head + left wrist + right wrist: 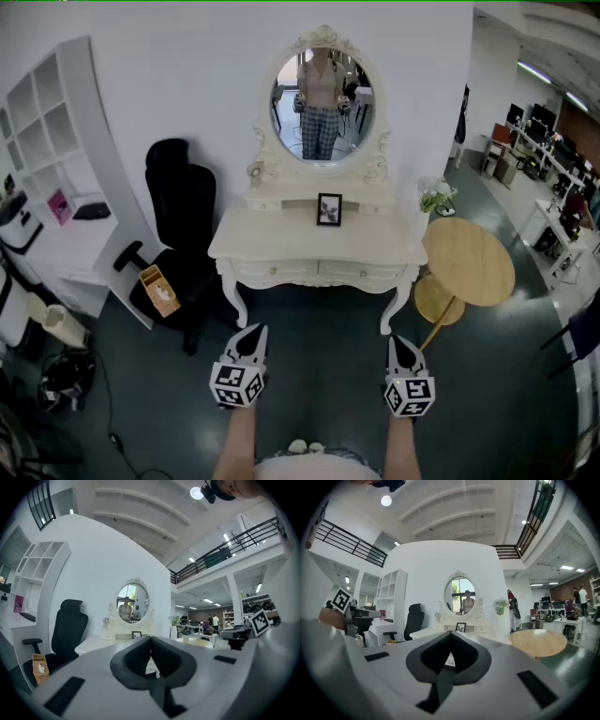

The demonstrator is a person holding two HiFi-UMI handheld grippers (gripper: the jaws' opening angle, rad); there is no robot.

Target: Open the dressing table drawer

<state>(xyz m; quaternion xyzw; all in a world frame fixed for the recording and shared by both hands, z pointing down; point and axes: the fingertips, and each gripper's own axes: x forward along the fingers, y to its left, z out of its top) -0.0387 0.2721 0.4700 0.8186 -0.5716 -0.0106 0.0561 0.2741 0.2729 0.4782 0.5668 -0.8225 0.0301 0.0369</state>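
Dressing table [319, 246] at 12 o'clock, well apart from both grippers; drawers [278, 272] shut beneath top. Left gripper [251, 332] and right gripper [401, 343] clenched, empty, level. Risk: arriving with jaws closed means no grasp on the pull. Round table [469, 261] at 2 o'clock could snag right gripper.

Colour-wise it's pretty simple: cream-white carved wooden dressing counter [319, 246], plain white painted wall [187, 75], black padded office chair [183, 202], small black-framed picture [329, 209], dark grey-green glossy floor [319, 328], plus blue-and-white checked trousers [321, 131] in the mirror.
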